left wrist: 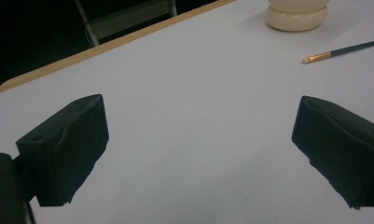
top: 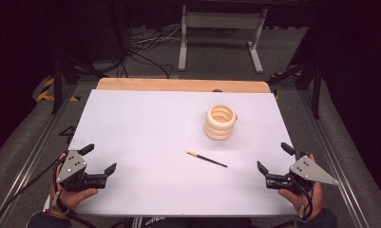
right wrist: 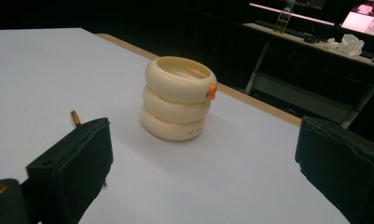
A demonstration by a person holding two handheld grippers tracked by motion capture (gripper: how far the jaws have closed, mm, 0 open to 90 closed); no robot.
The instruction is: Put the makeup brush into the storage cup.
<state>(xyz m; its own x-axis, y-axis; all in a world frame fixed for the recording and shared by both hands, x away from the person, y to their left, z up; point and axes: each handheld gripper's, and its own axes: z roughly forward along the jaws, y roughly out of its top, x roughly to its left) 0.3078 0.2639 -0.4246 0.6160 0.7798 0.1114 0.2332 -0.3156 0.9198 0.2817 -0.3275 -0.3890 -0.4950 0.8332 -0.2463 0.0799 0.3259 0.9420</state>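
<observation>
A cream holder made of three stacked rings [top: 220,122] stands upright on the white table top [top: 145,137], right of centre; a small orange knob sits on its rim [right wrist: 212,90]. A thin dark paintbrush with a gold ferrule [top: 206,158] lies flat in front of it. My left gripper [top: 99,159] rests at the near left corner, open and holding nothing. At the near right, my right gripper [top: 274,158] is open too, with the holder [right wrist: 178,99] ahead between its jaws. The brush tip [left wrist: 315,57] and the holder's base [left wrist: 296,15] lie far ahead of the left jaws.
A bare wooden strip [top: 183,85] runs along the table's far edge. Beyond it stand a white table frame [top: 220,35] and loose cables [top: 150,45] on the floor. Metal rails [top: 33,147] flank the table on both sides.
</observation>
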